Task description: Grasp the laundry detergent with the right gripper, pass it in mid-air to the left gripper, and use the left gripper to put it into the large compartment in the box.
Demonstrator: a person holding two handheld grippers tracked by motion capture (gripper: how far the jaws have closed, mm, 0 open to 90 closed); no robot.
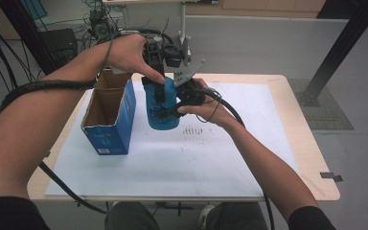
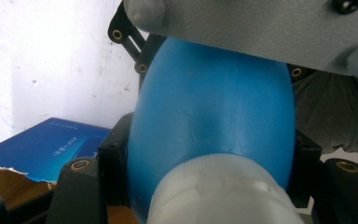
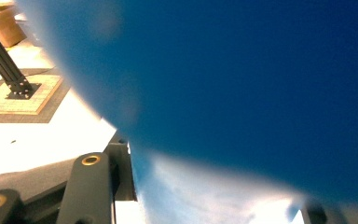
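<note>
A blue bottle (image 1: 165,120) with a white cap (image 2: 219,191) hangs in the air above the table's middle, held between both grippers. My left gripper (image 1: 159,93) comes down from above and is shut on the bottle's upper body (image 2: 209,107), a black jaw on each side just below the cap. My right gripper (image 1: 170,111) reaches in from the right and is shut on the bottle's side, which looms close and blurred (image 3: 242,79). Its grey plate (image 2: 261,28) lies across the top of the left gripper view.
An open blue cardboard box (image 1: 110,115) stands on the white sheet (image 1: 196,158) just left of the bottle, its torn flap near the left jaw (image 2: 46,149). A black frame post (image 1: 340,48) rises off the table's far right. Cables trail at the back left.
</note>
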